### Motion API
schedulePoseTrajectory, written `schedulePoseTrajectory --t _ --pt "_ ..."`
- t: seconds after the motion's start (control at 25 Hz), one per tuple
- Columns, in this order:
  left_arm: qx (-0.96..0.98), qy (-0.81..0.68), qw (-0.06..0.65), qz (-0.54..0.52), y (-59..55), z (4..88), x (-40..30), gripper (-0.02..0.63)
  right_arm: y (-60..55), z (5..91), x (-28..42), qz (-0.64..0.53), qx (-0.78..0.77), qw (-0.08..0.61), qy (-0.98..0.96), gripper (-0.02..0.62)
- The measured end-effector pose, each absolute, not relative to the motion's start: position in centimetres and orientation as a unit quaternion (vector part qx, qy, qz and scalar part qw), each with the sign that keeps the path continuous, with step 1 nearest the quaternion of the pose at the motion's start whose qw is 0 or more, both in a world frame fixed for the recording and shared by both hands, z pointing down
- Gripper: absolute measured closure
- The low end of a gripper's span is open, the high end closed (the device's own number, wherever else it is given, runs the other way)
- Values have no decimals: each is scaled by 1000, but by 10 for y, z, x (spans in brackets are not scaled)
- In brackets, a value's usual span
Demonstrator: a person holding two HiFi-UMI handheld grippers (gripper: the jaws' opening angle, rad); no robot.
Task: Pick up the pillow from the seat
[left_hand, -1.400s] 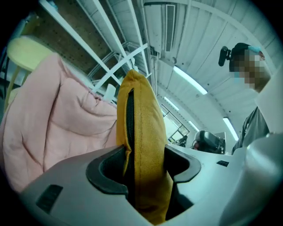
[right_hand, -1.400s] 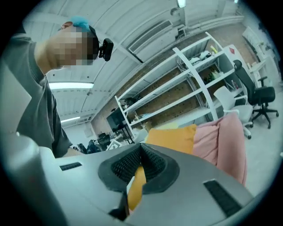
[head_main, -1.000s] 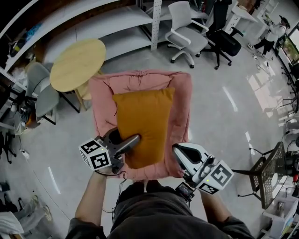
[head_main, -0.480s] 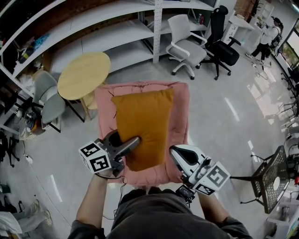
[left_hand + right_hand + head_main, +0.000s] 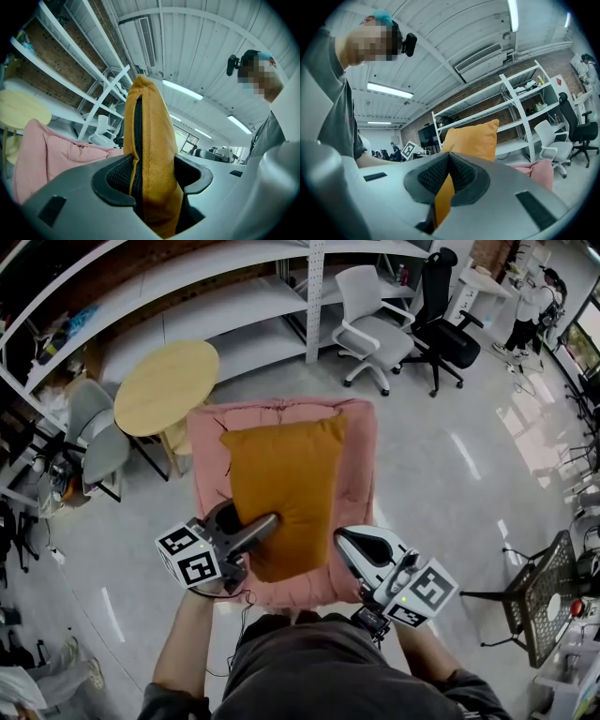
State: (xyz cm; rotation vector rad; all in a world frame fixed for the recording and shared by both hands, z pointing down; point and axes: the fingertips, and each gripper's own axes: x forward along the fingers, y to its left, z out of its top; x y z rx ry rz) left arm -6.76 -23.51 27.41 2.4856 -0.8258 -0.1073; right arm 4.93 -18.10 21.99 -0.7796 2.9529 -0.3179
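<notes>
No lettering, numbers or brand names can be read on anything in view.

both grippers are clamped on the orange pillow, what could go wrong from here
1. The right gripper pinches only a thin fold of the orange pillow. That fabric could slip out once it takes the pillow's weight.
2. The left gripper bites the zipper edge, and both grips sit at the pillow's near end. The far end may sag and drag on the pink seat cushion.
</notes>
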Motion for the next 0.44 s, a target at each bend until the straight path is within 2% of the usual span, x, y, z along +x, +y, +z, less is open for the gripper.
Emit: schedulePoseTrajectory --t 0.44 --pt "913 -310 263 -44 -234 285 -67 341 -181 230 49 -110 -245 29 963 583"
